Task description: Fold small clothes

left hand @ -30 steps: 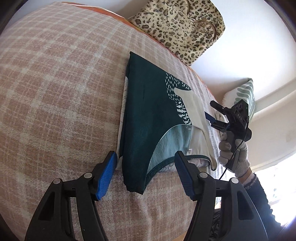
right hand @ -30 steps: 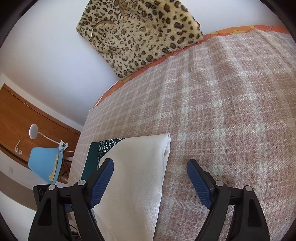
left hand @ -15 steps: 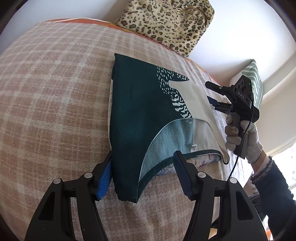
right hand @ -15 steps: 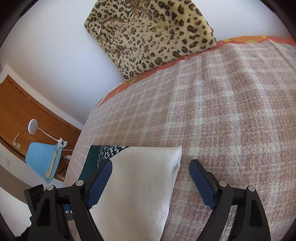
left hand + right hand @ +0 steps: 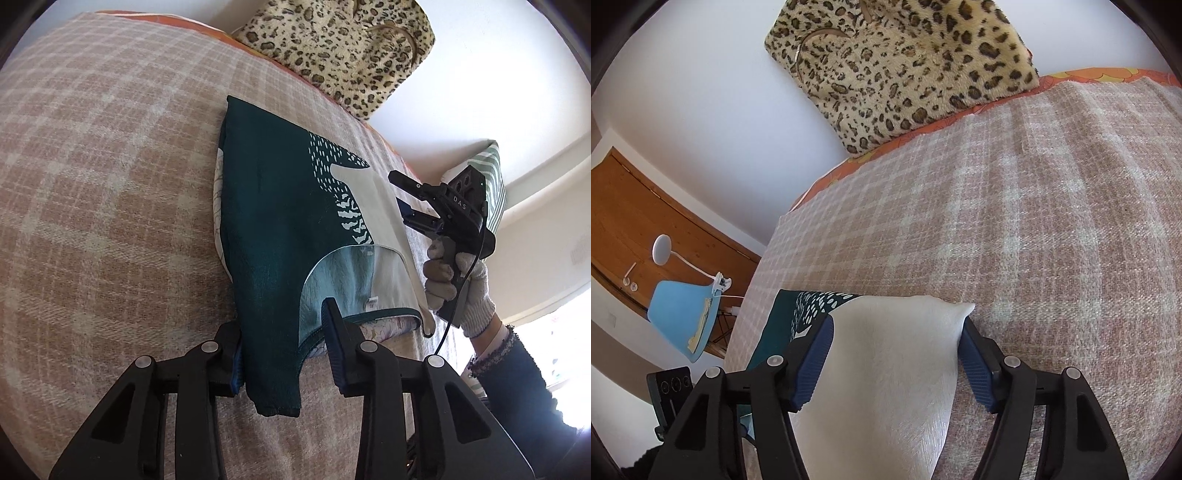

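A small dark green and cream garment [image 5: 280,236] lies folded on the pink plaid blanket [image 5: 103,206]. My left gripper [image 5: 284,350] is open, its fingers on either side of the garment's near green corner. In the right wrist view my right gripper [image 5: 894,358] is open, its fingers on either side of the garment's cream corner [image 5: 897,332]. The right gripper also shows in the left wrist view [image 5: 402,199] at the garment's far right edge, held by a gloved hand.
A leopard-print cushion [image 5: 901,70] leans on the white wall at the blanket's far edge. A green striped pillow [image 5: 493,181] lies at the right. Beyond the bed stand a blue chair [image 5: 683,317], a white lamp [image 5: 663,249] and a wooden door.
Both grippers moved forward onto the garment and their jaws narrowed around its corners. The garment has not moved.
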Available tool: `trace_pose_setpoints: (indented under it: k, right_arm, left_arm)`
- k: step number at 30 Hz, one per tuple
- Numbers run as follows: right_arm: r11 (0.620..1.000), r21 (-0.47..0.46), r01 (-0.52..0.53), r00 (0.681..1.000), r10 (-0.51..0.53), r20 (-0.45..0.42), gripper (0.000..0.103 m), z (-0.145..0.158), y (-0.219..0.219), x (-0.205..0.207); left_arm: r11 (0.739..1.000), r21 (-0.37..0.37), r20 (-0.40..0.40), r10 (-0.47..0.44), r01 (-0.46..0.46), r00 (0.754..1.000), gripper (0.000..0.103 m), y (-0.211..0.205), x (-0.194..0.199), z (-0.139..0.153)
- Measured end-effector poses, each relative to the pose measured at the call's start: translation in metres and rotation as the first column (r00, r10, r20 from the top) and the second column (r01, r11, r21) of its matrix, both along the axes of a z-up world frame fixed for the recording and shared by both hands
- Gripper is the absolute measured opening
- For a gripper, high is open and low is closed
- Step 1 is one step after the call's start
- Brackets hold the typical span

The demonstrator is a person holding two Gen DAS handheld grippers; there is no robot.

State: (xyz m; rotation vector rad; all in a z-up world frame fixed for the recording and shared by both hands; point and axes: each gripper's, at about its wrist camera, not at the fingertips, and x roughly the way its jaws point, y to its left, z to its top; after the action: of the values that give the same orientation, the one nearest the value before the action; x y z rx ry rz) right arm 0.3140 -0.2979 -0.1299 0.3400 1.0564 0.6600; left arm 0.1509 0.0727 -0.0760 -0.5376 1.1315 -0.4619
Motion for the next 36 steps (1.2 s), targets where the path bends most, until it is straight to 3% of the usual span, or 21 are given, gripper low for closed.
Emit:
trace_pose_setpoints:
  k: [8, 15, 17, 19, 21, 22, 26, 36]
  right_arm:
    - [1.0, 0.015, -0.017, 0.999, 0.017, -0.033, 0.058, -0.002, -0.001, -0.001]
    - [0.999, 0.053, 0.002, 0.999, 0.001, -0.053, 0.058, -0.004, 0.0, 0.003]
    - [0.999, 0.049, -0.002, 0.999, 0.005, -0.047, 0.057, -0.003, 0.005, 0.003]
    - [0.999, 0.048, -0.014, 0.997, 0.017, -0.073, 0.037, -0.007, 0.01, 0.005]
    - [0.999, 0.039, -0.005, 0.998, 0.008, -0.069, 0.034, -0.01, 0.014, 0.004]
    - [1.0, 0.022, -0.009, 0.998, 0.011, -0.065, 0.025, -0.009, 0.016, 0.004]
    - [0.999, -0.049, -0.022, 0.999, 0.02, -0.033, 0.006, -0.003, 0.026, -0.001]
    - [0.989, -0.144, -0.012, 0.996, 0.025, 0.086, 0.002, 0.035, 0.039, -0.02]
  left_arm:
    - [0.994, -0.101, -0.046, 0.034, -0.038, 0.998, 0.027, 0.012, -0.002, -0.009]
    - [0.991, -0.126, -0.053, 0.033, -0.039, 0.998, 0.027, 0.002, 0.011, -0.013]
    - [0.994, -0.107, -0.045, 0.022, -0.026, 0.999, 0.026, -0.004, 0.014, -0.011]
    - [0.998, -0.061, -0.028, 0.003, -0.005, 1.0, 0.016, -0.005, 0.013, -0.01]
    - [0.999, -0.047, -0.027, 0.007, -0.008, 1.0, 0.012, -0.005, 0.012, -0.012]
    - [0.999, -0.046, -0.027, 0.012, -0.014, 1.0, 0.009, -0.004, 0.012, -0.013]
    - [1.0, -0.022, 0.005, 0.02, -0.02, 1.0, 0.006, -0.005, 0.009, -0.007]
    - [0.999, 0.04, 0.14, -0.009, 0.004, 0.99, 0.005, -0.019, -0.001, 0.022]
